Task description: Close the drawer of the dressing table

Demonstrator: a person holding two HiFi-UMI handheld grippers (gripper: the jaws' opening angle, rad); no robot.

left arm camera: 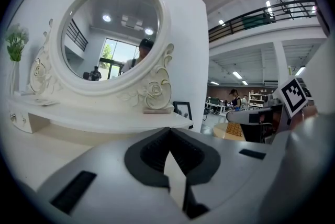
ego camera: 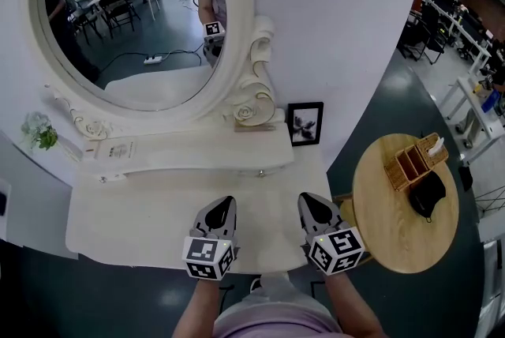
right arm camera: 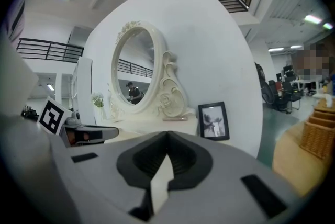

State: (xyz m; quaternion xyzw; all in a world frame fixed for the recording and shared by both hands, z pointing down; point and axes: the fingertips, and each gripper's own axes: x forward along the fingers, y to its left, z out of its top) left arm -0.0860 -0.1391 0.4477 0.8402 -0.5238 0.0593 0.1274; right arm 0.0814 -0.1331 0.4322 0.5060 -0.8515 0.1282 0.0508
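Note:
The white dressing table [ego camera: 126,226] stands against the wall with an oval mirror [ego camera: 134,13] on a raised shelf [ego camera: 189,155]. The shelf front carries two small knobs [ego camera: 260,173]; its fronts look flush. No drawer shows sticking out at the table's front edge, which my arms partly hide. My left gripper [ego camera: 226,202] hovers shut over the tabletop near the front, with nothing between its jaws. My right gripper [ego camera: 309,200] is beside it, also shut and empty. In the left gripper view the left gripper [left arm camera: 168,131] faces the mirror; in the right gripper view the right gripper [right arm camera: 167,135] does too.
A black picture frame [ego camera: 305,123] leans on the wall at the shelf's right end. A small flower vase [ego camera: 38,131] stands at the left. A round wooden side table [ego camera: 379,234] at the right holds a wooden organiser [ego camera: 414,159] and a black object [ego camera: 427,194].

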